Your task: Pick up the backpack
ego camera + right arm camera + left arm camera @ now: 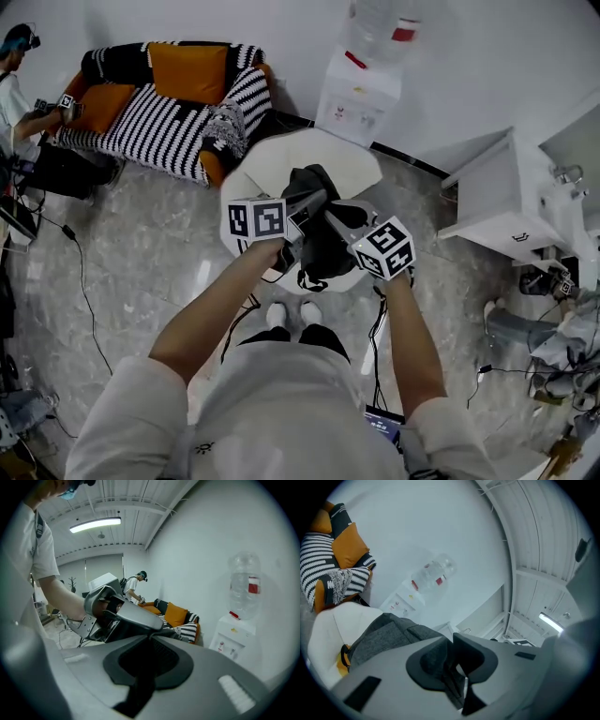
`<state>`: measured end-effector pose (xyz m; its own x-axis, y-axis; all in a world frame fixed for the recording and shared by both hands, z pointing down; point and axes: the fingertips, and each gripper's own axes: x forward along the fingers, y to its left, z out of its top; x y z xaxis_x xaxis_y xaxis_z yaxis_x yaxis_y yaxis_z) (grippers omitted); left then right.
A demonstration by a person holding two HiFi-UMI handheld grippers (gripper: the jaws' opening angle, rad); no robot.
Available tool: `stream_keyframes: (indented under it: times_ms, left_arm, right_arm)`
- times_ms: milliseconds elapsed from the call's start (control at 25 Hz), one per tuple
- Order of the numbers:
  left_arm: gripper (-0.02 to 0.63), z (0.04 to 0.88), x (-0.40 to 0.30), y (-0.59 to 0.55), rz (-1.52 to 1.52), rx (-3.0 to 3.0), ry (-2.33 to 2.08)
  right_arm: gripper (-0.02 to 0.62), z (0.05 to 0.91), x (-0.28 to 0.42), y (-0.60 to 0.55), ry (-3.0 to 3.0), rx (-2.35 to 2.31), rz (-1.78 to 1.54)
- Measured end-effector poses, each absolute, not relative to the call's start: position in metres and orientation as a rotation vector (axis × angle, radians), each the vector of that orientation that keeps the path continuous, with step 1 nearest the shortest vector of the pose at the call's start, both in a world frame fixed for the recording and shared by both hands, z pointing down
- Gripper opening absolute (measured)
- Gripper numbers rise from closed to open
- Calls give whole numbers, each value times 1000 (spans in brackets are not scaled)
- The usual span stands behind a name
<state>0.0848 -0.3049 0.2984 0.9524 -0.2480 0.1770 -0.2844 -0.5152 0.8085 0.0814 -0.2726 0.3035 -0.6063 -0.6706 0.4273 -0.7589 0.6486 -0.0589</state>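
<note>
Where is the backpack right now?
In the head view, the backpack hangs mid-frame between the left gripper and right gripper, both clamped on it, over the white chair.

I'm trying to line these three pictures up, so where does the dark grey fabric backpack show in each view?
Head view: the dark grey fabric backpack sits dead centre.
Left gripper view: lower left, running in to bottom centre.
Right gripper view: only a dark strip of it, bottom centre.
Shared landmark: the white water dispenser with a clear bottle, seen in all three views.
</note>
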Motion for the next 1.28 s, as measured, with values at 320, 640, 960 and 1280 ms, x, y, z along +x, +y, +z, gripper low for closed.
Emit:
stream_keyframes:
  times_ms: [320,640,960,1280]
  left_arm:
    - [34,275,80,-300,23,2176,-328]
    - [34,237,91,-299,-9,2237,-344]
    - [34,208,96,-299,-34,2292,-357]
    - [34,171,113,-297,-51,2358,-361]
  right_arm:
    - [28,282,76,-268,-2520,1127,307]
    - [28,245,89,-268,-2553,1089,255]
    - [29,217,95,-268,-2569,1024,188]
    - [29,181,112,-268,-2627,1011,185]
